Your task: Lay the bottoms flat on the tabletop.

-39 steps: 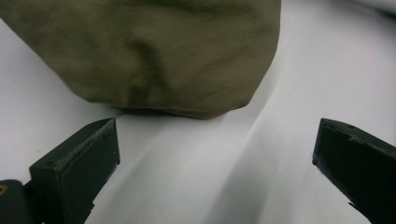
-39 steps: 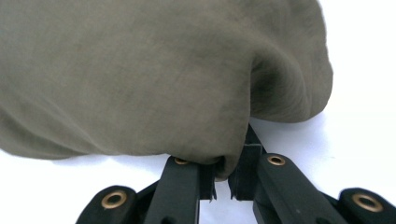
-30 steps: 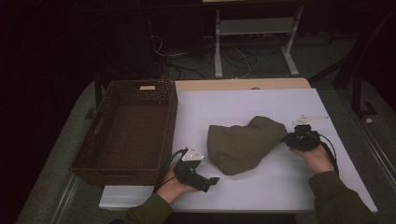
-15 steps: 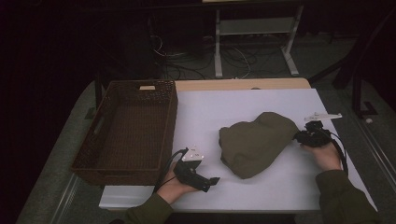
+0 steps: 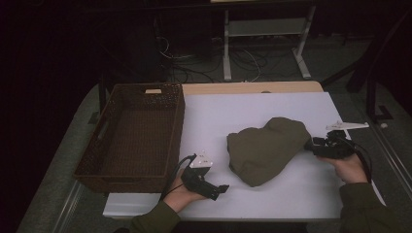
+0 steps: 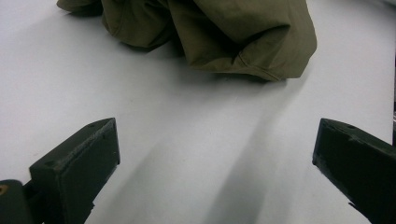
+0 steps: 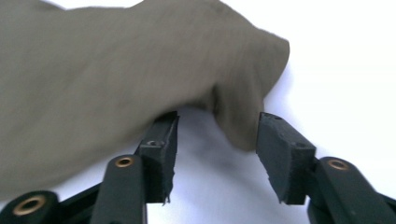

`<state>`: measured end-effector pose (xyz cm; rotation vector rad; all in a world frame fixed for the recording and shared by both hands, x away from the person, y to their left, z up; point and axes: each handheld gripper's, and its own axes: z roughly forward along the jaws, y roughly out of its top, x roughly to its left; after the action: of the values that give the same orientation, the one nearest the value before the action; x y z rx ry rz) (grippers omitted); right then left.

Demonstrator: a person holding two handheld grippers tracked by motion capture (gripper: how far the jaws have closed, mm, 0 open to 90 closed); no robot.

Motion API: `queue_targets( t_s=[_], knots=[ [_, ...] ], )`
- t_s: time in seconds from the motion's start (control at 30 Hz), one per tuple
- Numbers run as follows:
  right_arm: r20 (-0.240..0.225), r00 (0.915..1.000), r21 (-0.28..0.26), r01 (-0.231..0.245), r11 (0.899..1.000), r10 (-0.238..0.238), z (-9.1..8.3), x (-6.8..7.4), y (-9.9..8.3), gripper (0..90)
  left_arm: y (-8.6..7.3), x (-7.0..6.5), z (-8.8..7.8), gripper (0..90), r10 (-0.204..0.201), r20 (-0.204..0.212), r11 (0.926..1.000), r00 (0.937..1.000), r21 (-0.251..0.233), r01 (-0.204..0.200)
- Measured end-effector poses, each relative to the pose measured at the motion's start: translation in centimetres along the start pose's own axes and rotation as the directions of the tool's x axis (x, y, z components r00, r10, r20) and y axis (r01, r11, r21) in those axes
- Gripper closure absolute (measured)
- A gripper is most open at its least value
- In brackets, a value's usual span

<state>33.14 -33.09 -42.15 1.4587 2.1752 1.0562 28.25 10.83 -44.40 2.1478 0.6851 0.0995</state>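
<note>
Olive cloth (image 5: 266, 149) lies bunched on the white bench (image 5: 214, 116), right of the wicker basket (image 5: 133, 136). Right hand-held gripper (image 5: 311, 144) sits at the cloth's right edge; its jaws have just been opening, now spread, with a fold of cloth between them but not pinched. Left hand-held gripper (image 5: 221, 188) rests near the front edge, jaws spread wide, nothing between them, cloth well ahead.

Your left tool (image 5: 222, 189) rests at 7 o'clock, jaws wide apart; your right tool (image 5: 311, 145), at 3 o'clock, has just been opening.
</note>
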Motion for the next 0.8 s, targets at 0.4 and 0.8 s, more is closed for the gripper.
queue_targets(
  t_s=[0.4,0.8],
  knots=[
    [-0.129,0.9895,0.0,0.066,0.998,-0.066,-2.3,3.9,-1.2,41.5,0.0,0.0,-0.1,0.0,-0.005,-0.003,1.0,1.0,-0.004,0.005],
    [-0.285,0.9561,0.078,0.094,0.993,-0.068,0.7,7.0,-2.5,27.4,0.0,-0.1,0.1,0.0,-0.001,0.005,1.0,1.0,0.002,0.001]
  ],
)
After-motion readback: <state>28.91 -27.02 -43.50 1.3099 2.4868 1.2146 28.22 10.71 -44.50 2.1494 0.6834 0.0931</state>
